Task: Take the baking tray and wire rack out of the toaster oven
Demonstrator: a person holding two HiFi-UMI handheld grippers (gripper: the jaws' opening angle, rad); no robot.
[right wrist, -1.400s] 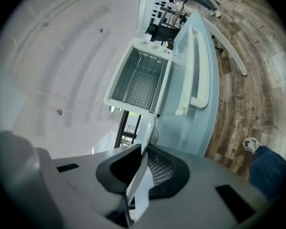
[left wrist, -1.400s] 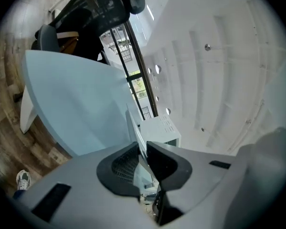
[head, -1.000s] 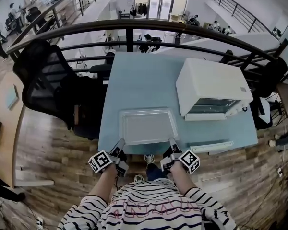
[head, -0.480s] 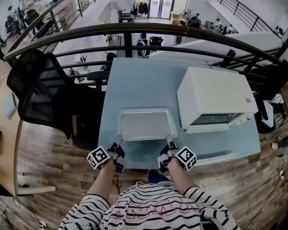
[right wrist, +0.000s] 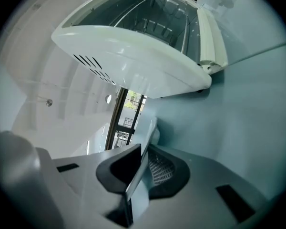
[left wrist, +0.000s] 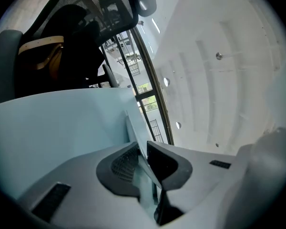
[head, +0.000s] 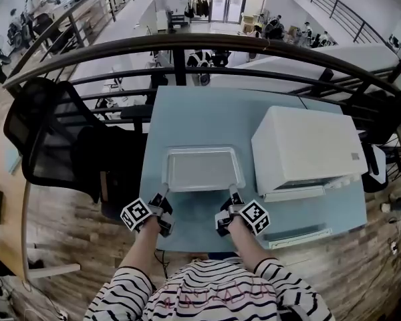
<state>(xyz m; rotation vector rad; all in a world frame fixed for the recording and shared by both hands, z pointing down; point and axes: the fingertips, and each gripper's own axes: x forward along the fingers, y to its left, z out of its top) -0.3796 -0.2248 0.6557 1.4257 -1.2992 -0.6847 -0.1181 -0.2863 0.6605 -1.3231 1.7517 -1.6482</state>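
Note:
The pale grey baking tray (head: 202, 169) lies level over the middle of the light blue table (head: 207, 116), held by its near rim at both corners. My left gripper (head: 164, 204) is shut on the left near corner, and the thin rim (left wrist: 133, 132) runs between its pads. My right gripper (head: 231, 201) is shut on the right near corner, its rim (right wrist: 146, 135) pinched the same way. The white toaster oven (head: 307, 149) stands to the right with its door (head: 295, 193) folded down. Thin bars (right wrist: 157, 23) show inside its open cavity.
A long pale flat strip (head: 301, 237) lies by the table's front right edge. A black office chair (head: 50, 136) stands left of the table. A dark curved railing (head: 187, 45) runs behind it, over a drop to a lower floor.
Both grippers have carried the tray away from the table's front edge toward its middle. The person has stepped in closer, and both grips are unchanged.

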